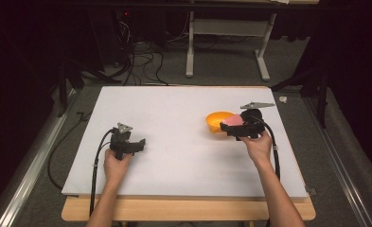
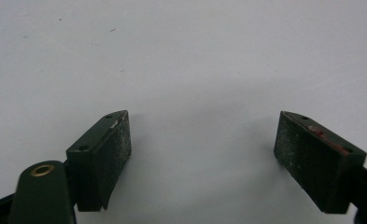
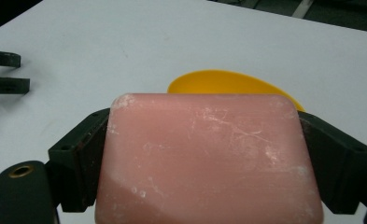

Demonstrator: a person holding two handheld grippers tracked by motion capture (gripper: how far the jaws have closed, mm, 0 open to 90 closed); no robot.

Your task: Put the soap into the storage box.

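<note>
Right hand-held gripper [image 3: 204,154] grasping a pink block [image 3: 209,158] at the rim of a yellow bowl [image 3: 228,81].
Its jaws clamp the block's two sides; the right gripper view reveals the block's scratched face, while the high view places block and bowl at the white bench's [image 1: 183,109] right. The left hand-held gripper [image 2: 202,154] is released, jaws wide apart over bare bench, well apart from the bowl.

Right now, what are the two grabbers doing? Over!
Right gripper shut on pink rounded soap-like block, at the orange bowl. Left gripper open, holding nothing, over the white tabletop. Nothing blocking.
</note>
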